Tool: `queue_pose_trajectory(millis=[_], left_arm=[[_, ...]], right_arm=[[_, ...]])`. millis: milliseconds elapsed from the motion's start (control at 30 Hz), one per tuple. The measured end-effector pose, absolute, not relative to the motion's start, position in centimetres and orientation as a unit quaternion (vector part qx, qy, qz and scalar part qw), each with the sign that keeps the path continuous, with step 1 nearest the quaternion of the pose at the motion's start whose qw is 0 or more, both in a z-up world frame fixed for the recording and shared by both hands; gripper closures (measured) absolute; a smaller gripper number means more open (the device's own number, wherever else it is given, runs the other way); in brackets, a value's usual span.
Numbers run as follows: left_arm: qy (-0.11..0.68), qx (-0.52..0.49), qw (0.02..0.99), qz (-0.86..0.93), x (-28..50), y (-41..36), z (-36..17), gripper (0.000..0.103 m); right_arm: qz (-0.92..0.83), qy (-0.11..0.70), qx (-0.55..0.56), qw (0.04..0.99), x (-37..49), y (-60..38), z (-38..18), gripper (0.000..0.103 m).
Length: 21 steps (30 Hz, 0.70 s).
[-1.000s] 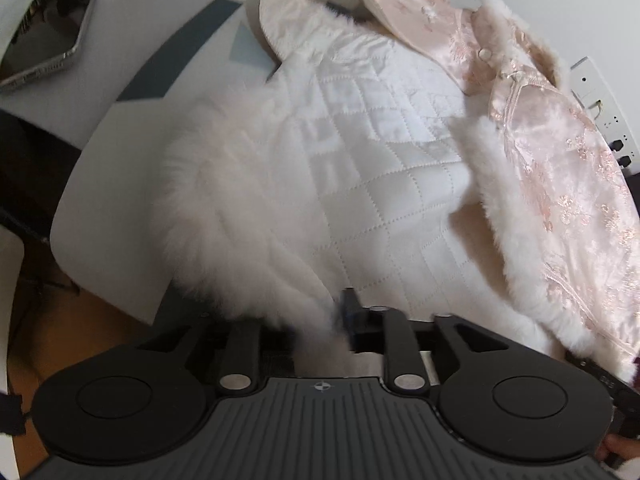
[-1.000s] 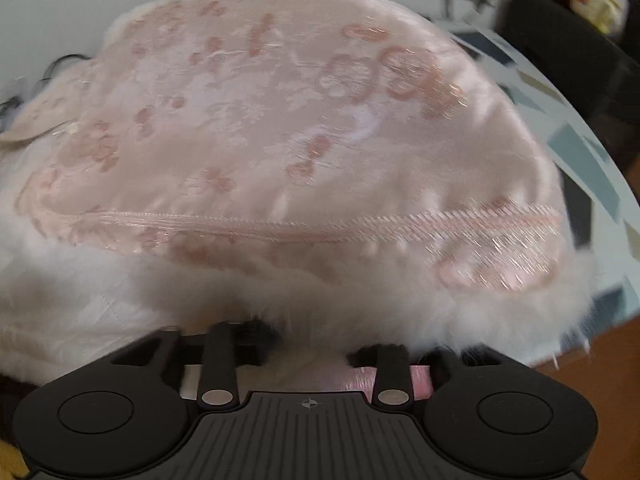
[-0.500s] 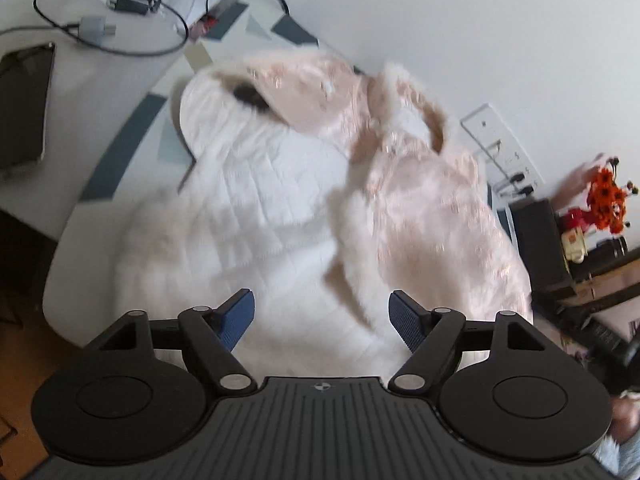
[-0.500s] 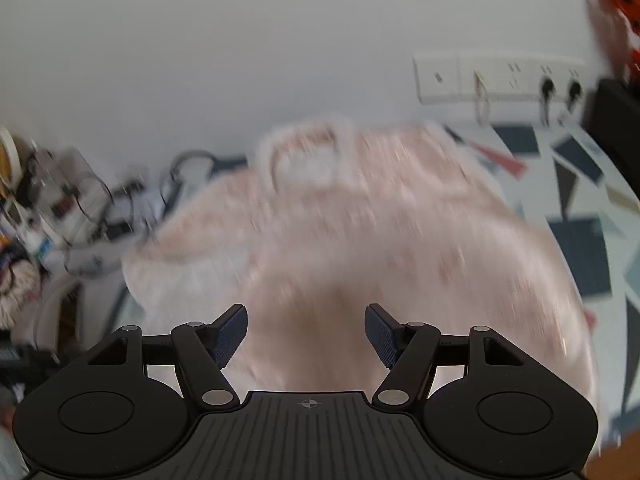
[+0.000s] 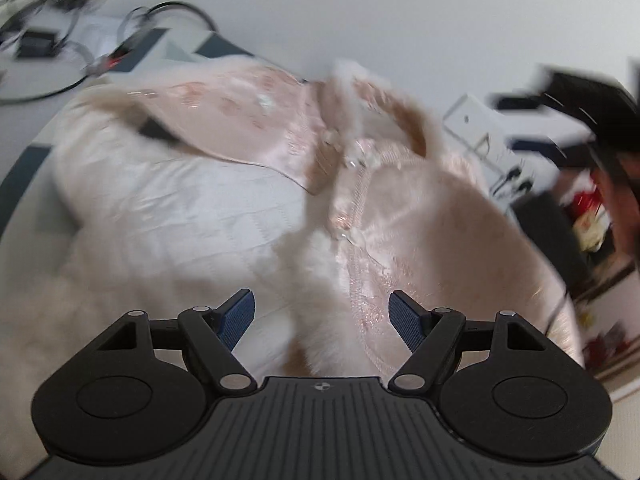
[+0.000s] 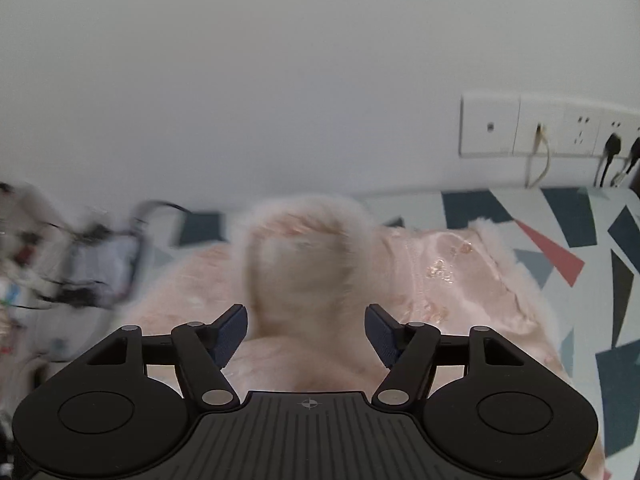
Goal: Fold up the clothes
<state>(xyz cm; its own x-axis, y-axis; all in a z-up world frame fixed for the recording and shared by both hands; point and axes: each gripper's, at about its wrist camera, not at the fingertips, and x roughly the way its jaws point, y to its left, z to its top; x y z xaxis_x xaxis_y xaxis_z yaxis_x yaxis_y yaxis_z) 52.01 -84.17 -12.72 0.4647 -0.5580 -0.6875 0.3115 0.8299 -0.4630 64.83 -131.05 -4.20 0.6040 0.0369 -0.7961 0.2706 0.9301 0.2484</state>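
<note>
A pink brocade garment with white fur trim (image 5: 420,208) lies on the table, one front panel folded back to show its white quilted lining (image 5: 192,208). My left gripper (image 5: 322,314) is open and empty above the fur-edged front opening. The right wrist view shows the garment's fur-trimmed collar (image 6: 304,248) and pink shoulder (image 6: 452,280). My right gripper (image 6: 306,334) is open and empty, just above the collar area. Both views are motion-blurred.
The table has a white top with dark blue and red geometric patches (image 6: 560,256). Cables and small devices (image 5: 52,40) lie at its far left. Wall sockets with plugs (image 6: 560,128) sit on the white wall. The other gripper's dark blur (image 5: 592,120) shows at right.
One second ago both grippers were shut on the garment's fur edge. Both have let go, opened and lifted away; the views now tilt up toward the collar and wall.
</note>
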Motion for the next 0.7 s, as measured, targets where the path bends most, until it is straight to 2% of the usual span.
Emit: queue_pose_trajectory(millis=[167, 200, 233, 267, 300, 333, 367, 400, 467, 567, 600, 667, 700], left_arm=[[0.49, -0.127, 0.828, -0.242, 53.4, -87.8, -14.7, 0.027], [0.498, -0.133, 0.822, -0.241, 53.8, -88.2, -15.1, 0.028], [0.506, -0.135, 0.817, -0.241, 54.0, -88.5, -15.3, 0.029], [0.515, -0.135, 0.811, -0.243, 54.2, -88.8, -15.5, 0.035], [0.519, -0.127, 0.809, -0.244, 54.3, -88.9, -15.6, 0.052], [0.522, -0.115, 0.809, -0.245, 54.3, -89.0, -15.5, 0.062], [0.524, -0.103, 0.809, -0.247, 54.3, -89.2, -15.5, 0.077], [0.526, -0.097, 0.807, -0.25, 54.2, -89.1, -15.5, 0.081], [0.528, -0.093, 0.804, -0.258, 54.0, -89.0, -15.5, 0.088], [0.531, -0.086, 0.799, -0.271, 53.7, -88.7, -15.5, 0.09], [0.532, -0.084, 0.797, -0.275, 53.5, -88.7, -15.5, 0.09], [0.539, -0.084, 0.789, -0.283, 53.3, -88.6, -15.7, 0.09], [0.539, -0.085, 0.788, -0.287, 53.2, -88.5, -15.8, 0.09]], right_arm=[[-0.105, 0.528, 0.202, 0.818, 70.9, -133.7, -12.1, 0.043], [-0.101, 0.545, 0.209, 0.806, 71.1, -133.9, -13.4, 0.046], [-0.094, 0.557, 0.204, 0.799, 71.4, -134.0, -14.3, 0.053], [-0.088, 0.563, 0.19, 0.799, 71.6, -134.2, -14.7, 0.062], [-0.081, 0.566, 0.181, 0.8, 71.8, -134.6, -14.9, 0.084], [-0.07, 0.561, 0.185, 0.803, 72.1, -135.6, -14.6, 0.095], [-0.064, 0.552, 0.194, 0.809, 72.4, -136.7, -14.2, 0.096], [-0.072, 0.528, 0.213, 0.819, 72.8, -138.2, -13.2, 0.096], [-0.092, 0.472, 0.26, 0.837, 73.3, -141.5, -11.2, 0.096], [-0.139, 0.397, 0.325, 0.847, 72.9, -145.0, -10.0, 0.095], [-0.155, 0.373, 0.344, 0.848, 72.7, -145.9, -9.8, 0.092], [-0.189, 0.332, 0.377, 0.844, 72.2, -147.7, -9.5, 0.068], [-0.202, 0.334, 0.379, 0.839, 71.8, -147.9, -9.7, 0.049]])
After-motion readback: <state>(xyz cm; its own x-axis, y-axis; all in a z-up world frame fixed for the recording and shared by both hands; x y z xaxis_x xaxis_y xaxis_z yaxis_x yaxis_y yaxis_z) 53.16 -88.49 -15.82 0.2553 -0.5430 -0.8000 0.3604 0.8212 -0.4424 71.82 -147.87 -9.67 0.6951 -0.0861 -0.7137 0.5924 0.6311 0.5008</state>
